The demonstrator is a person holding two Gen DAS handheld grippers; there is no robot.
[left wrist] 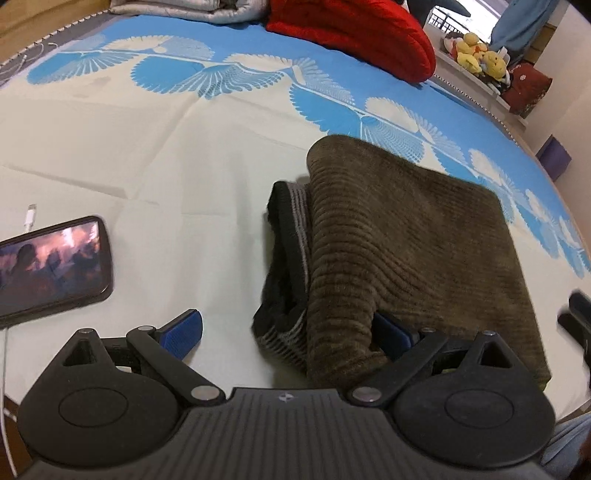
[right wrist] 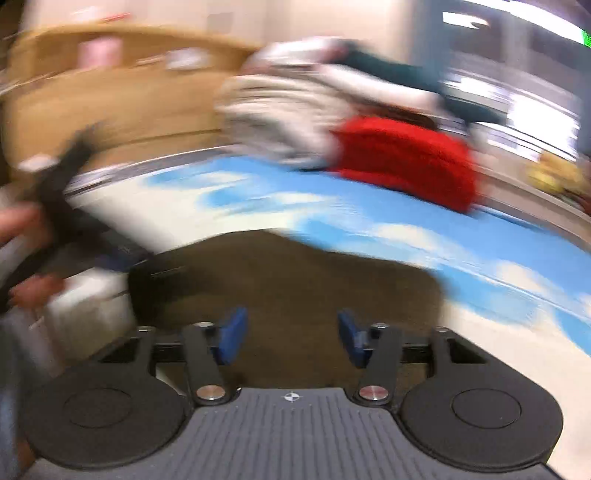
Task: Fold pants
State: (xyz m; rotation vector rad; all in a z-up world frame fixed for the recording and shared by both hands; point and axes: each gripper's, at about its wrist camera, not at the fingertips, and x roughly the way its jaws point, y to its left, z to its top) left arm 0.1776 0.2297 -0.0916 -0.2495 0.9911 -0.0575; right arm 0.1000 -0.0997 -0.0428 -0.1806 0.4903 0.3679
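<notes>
Folded pants (left wrist: 402,251): a brown ribbed bundle lying on the bed sheet (left wrist: 177,155), at centre-right of the left wrist view. At its 9 o'clock edge the black waistband with grey striped lining (left wrist: 291,236) is exposed. The bundle's near corner drapes over the right-hand blue pad of the left gripper (left wrist: 291,332), hiding most of that pad; the other pad lies bare on the sheet, so the jaws stand wide, with cloth against one finger only.

In the right wrist view everything but the tool itself is motion-blurred. The right gripper (right wrist: 291,336) has its blue pads apart, nothing between them, above the brown pants (right wrist: 288,280). At 9 o'clock a hand (right wrist: 26,258) on a black tool is smeared and cut off by the frame.

Outward: a phone (left wrist: 51,266) at 9 o'clock, screen lit, picture unreadable, partly cropped. A red cushion (left wrist: 354,37) and grey bedding (left wrist: 177,9) at 12 o'clock; yellow plush toys (left wrist: 480,55) at 1 o'clock. No legible writing.
</notes>
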